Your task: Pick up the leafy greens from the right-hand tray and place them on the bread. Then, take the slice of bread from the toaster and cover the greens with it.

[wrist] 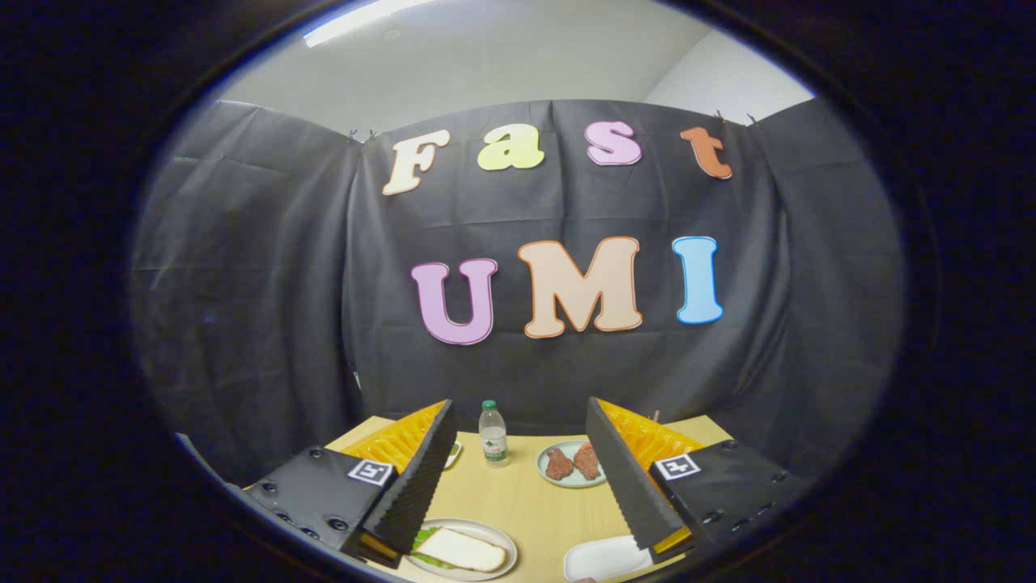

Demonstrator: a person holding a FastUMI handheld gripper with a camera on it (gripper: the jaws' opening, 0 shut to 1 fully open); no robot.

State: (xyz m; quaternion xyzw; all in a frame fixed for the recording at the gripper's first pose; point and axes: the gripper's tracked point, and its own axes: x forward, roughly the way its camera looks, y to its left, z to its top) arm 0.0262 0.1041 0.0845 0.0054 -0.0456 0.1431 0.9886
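gripper (524,478): fingers spread wide, holding nothing, above table (526,510) | bread slice (461,550) over leafy greens (420,538) (green edge peeking out) on plate (502,564), near bottle (492,435) | white tray (603,559) opposite plate

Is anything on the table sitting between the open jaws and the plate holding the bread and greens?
Nothing visible does. The gripper hangs open above the light wooden table; the round white plate with the pale bread slice over the green leafy greens lies just ahead of its fingers. The clear plastic bottle and the plate of brown meat pieces stand farther back.
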